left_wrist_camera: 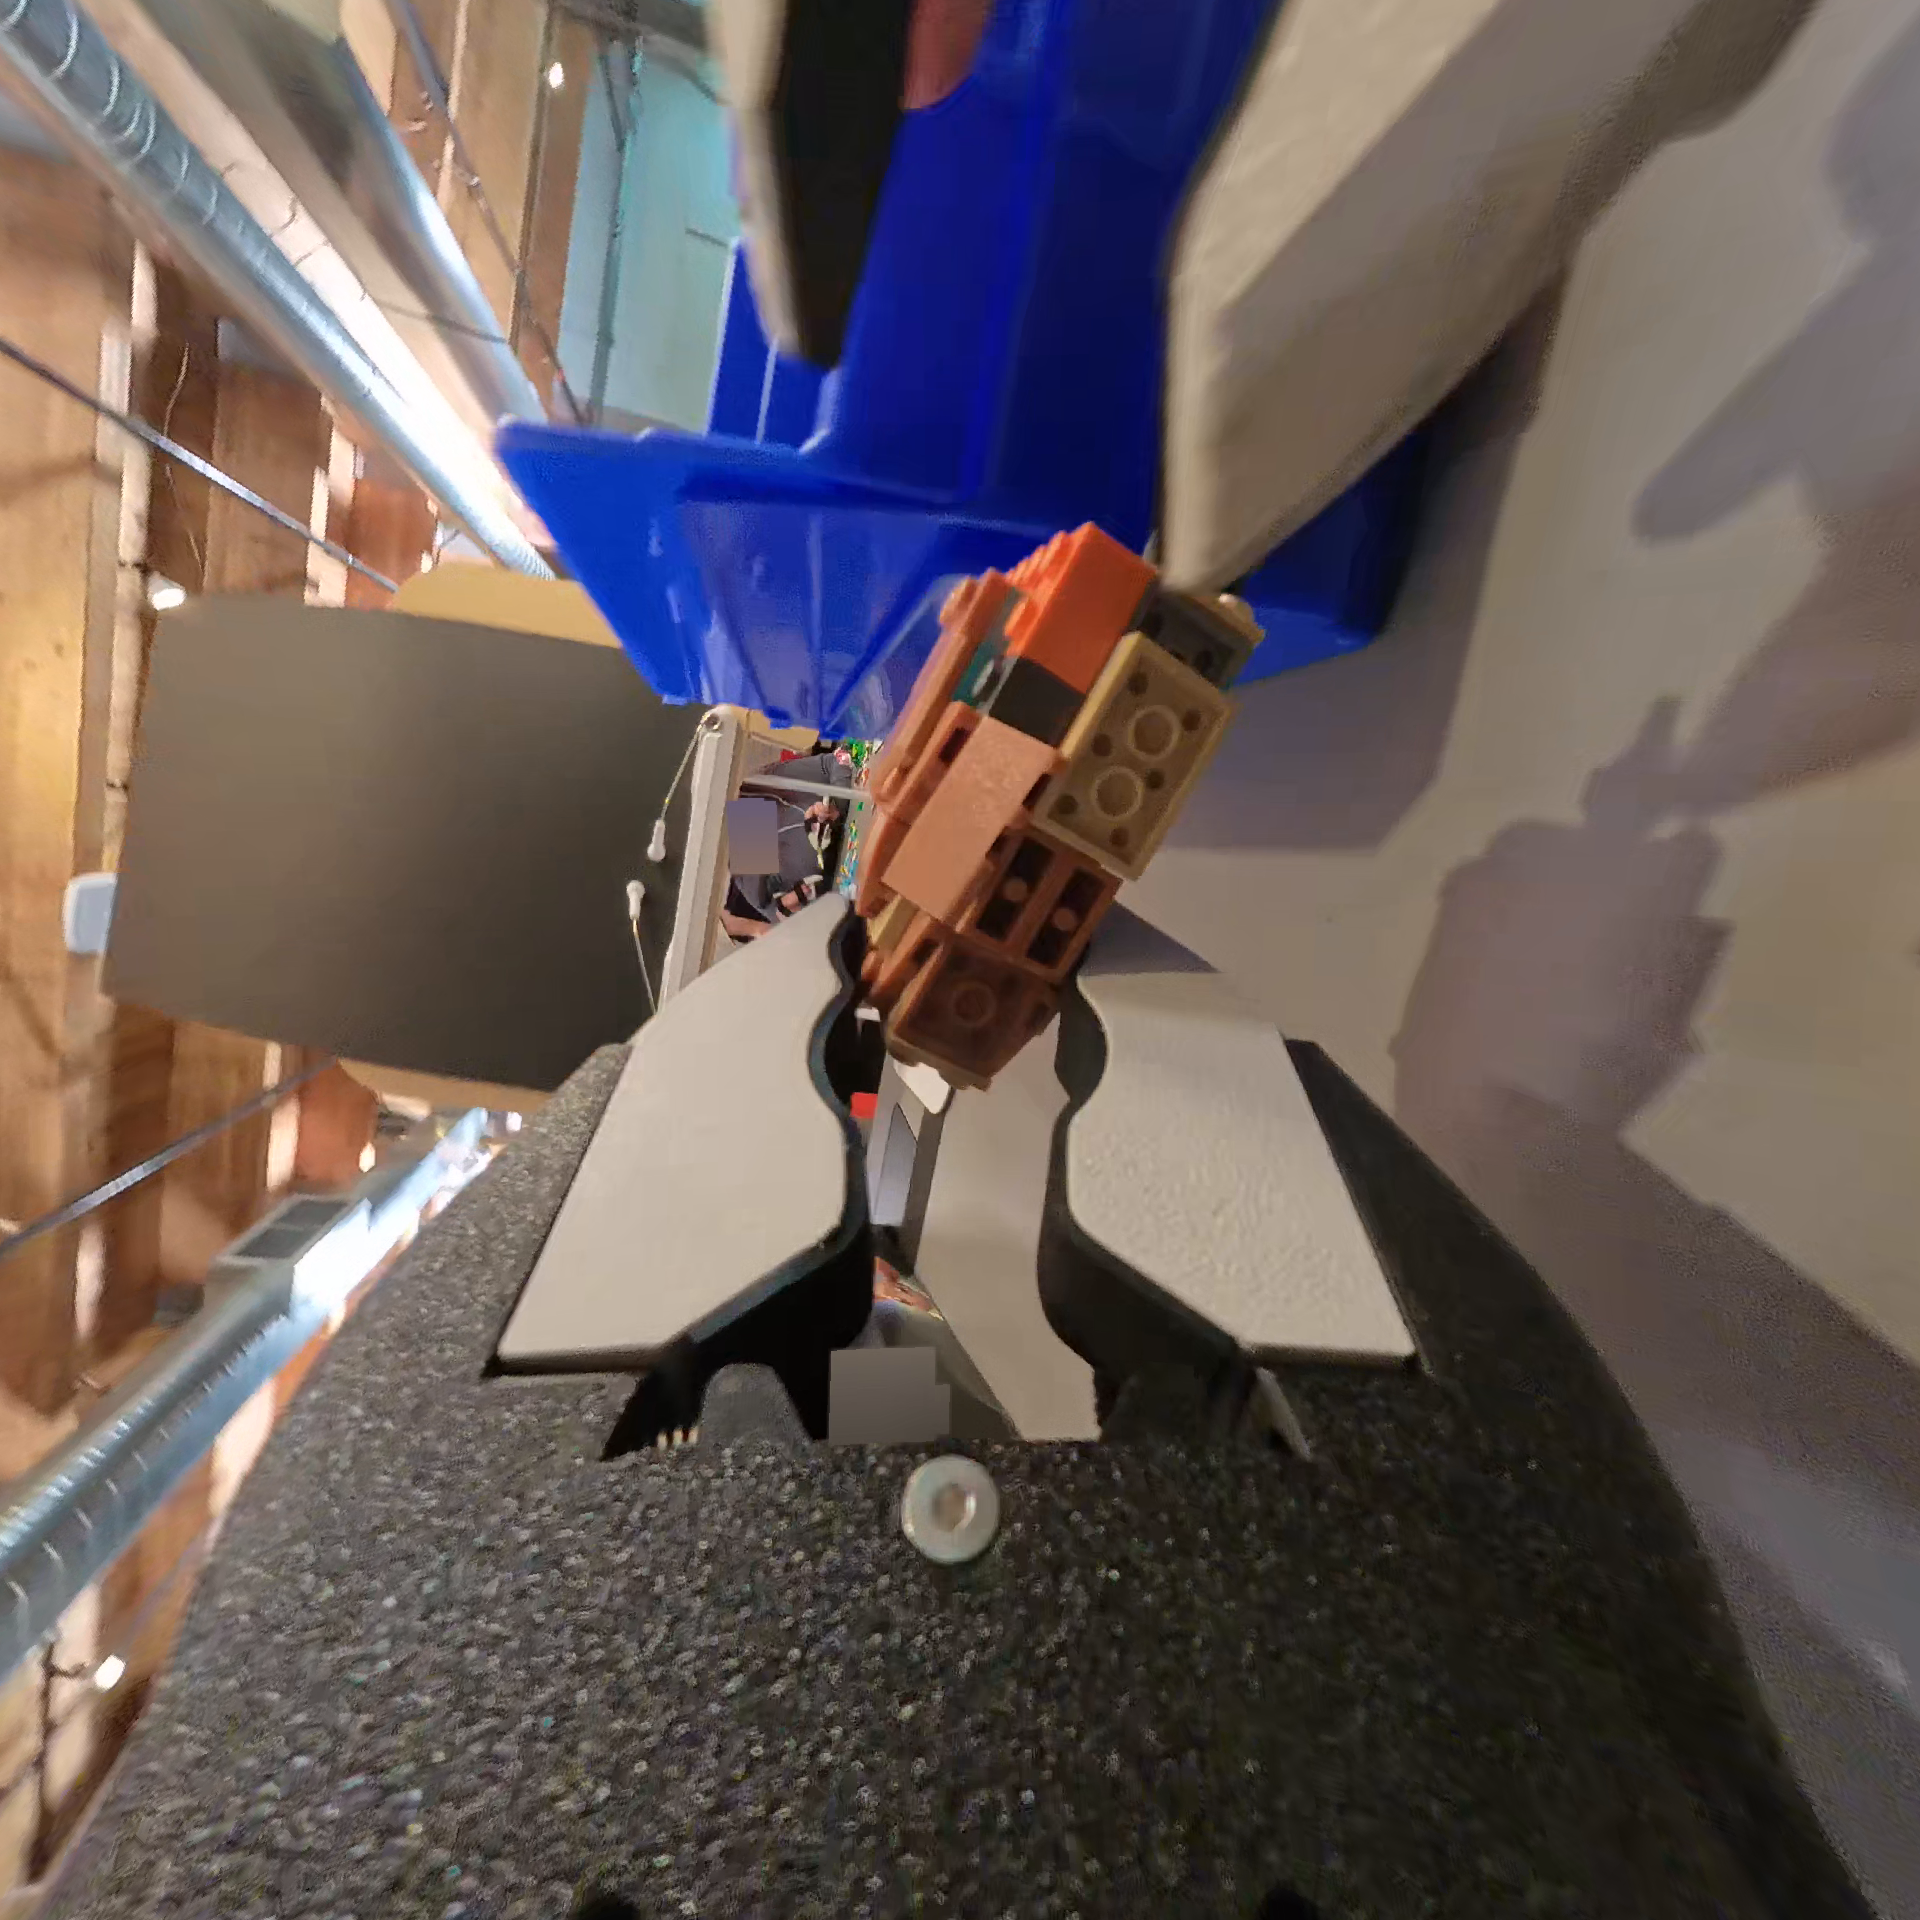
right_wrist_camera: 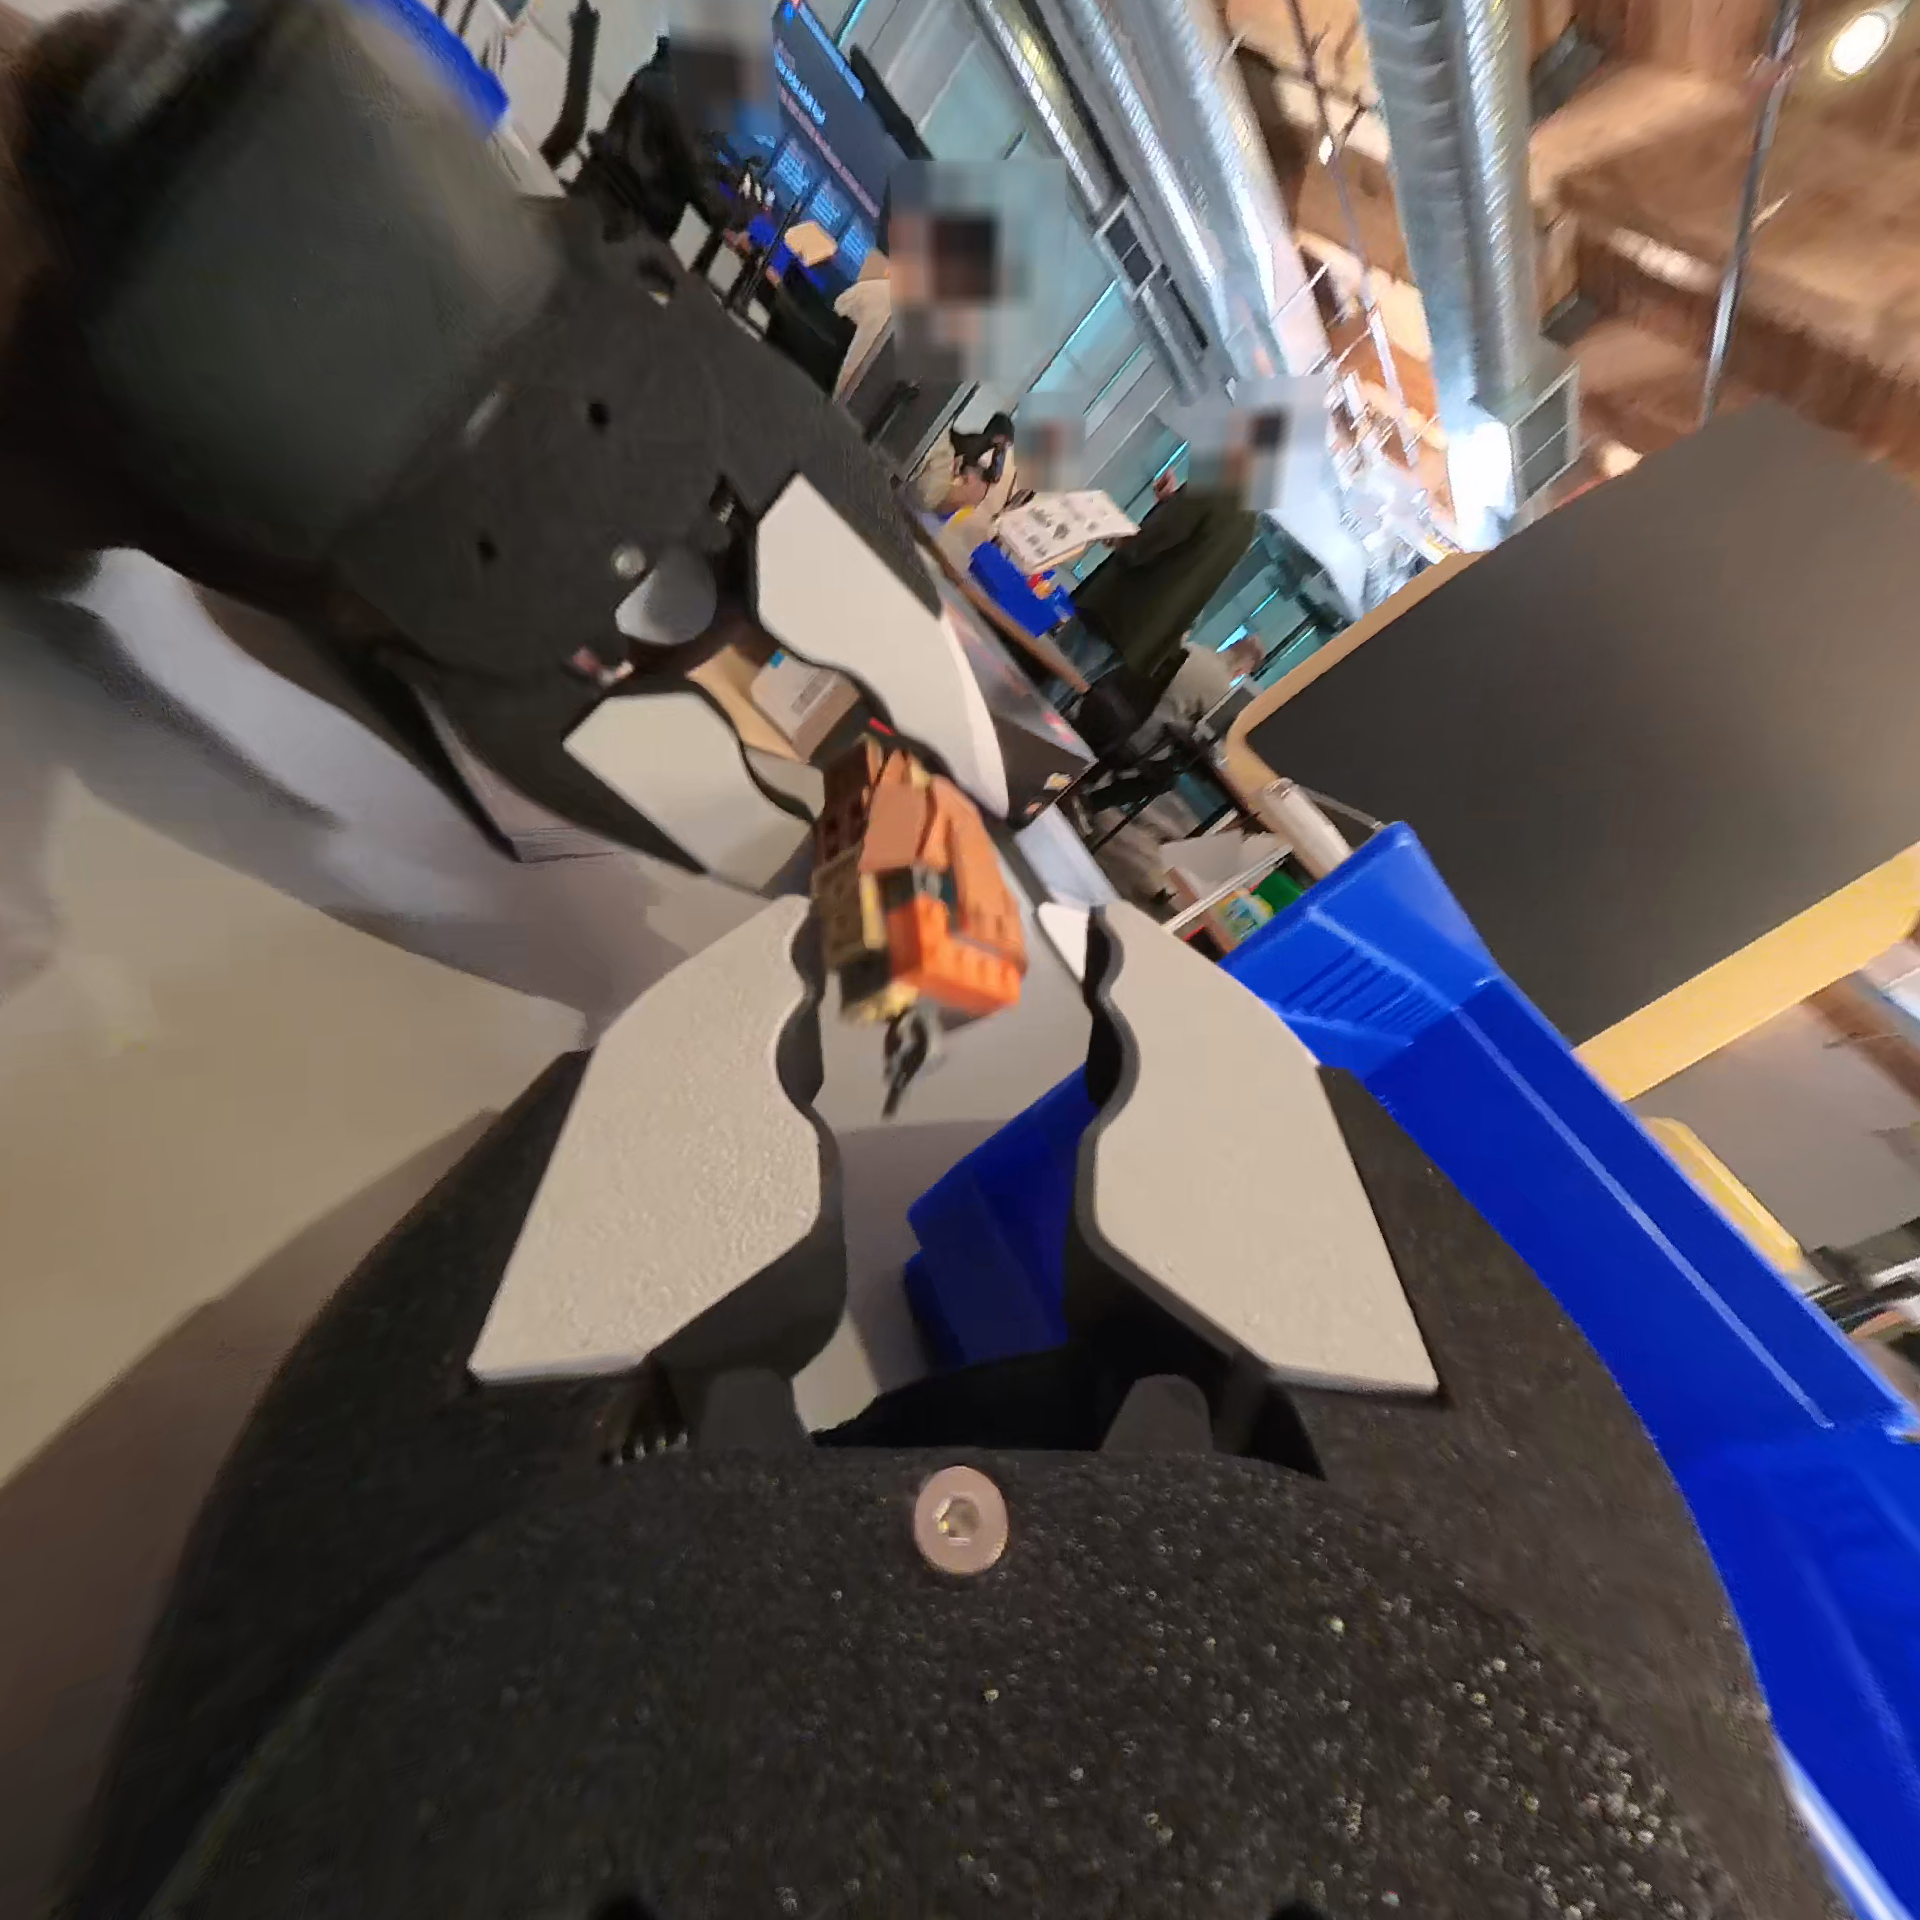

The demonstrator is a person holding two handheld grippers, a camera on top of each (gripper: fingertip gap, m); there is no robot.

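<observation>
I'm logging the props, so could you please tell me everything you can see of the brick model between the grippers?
The brick model is a small cluster of snapped-together plastic toy bricks: orange, brown, tan, with black and teal bits. Hollow undersides show in the left wrist view. It is held in the air, tilted, its lower end between the left gripper fingers. A small dark piece hangs at its far end. The right gripper, fingers apart, is close to that end. A blue bin sits behind it.

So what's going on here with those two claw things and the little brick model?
A person is working two handheld grippers. The left gripper is clamped on one end of a small brick model, mostly orange, brown and tan, holding it up in the air. The right gripper is open and close to the model's other end, not gripping it. A blue plastic bin sits right beside them on a pale table.
</observation>
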